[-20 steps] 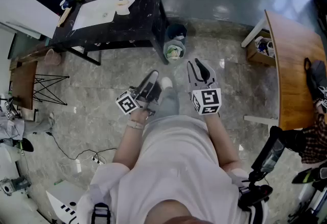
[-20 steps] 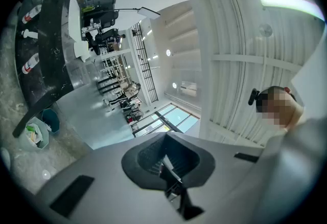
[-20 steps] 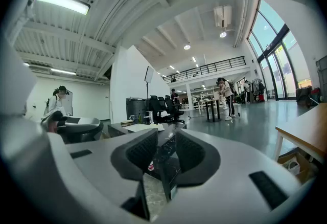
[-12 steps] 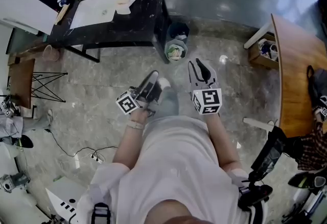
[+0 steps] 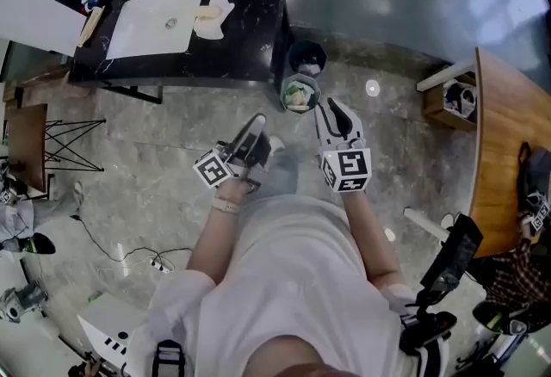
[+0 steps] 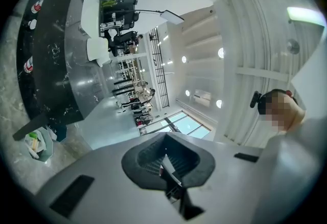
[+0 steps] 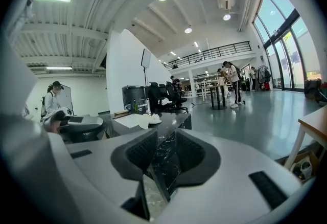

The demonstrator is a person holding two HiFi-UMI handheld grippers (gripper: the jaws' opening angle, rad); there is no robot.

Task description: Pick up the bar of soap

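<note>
A pale cream lump (image 5: 211, 16) lies on the black marble table (image 5: 250, 31), beside a white basin (image 5: 155, 22). It is too small to tell whether it is the bar of soap. The right gripper view shows the same pale lump (image 7: 145, 120) on the black table (image 7: 173, 121), far ahead. My left gripper (image 5: 256, 127) hangs over the floor, well short of the table, shut and holding nothing (image 6: 164, 159). My right gripper (image 5: 334, 113) is level with it and slightly open, with nothing between its jaws (image 7: 164, 149).
Two bins stand at the table's near corner: a grey one with rubbish (image 5: 298, 94) and a dark one (image 5: 307, 57). A wooden table (image 5: 512, 134) with a box (image 5: 456, 95) beneath it is on the right. A wire stand (image 5: 73, 147) and a floor cable (image 5: 129, 255) are at left.
The black table and the bins have shifted right and a little nearer in the head view as the person walks. Both grippers keep the same pose in front of the body.
</note>
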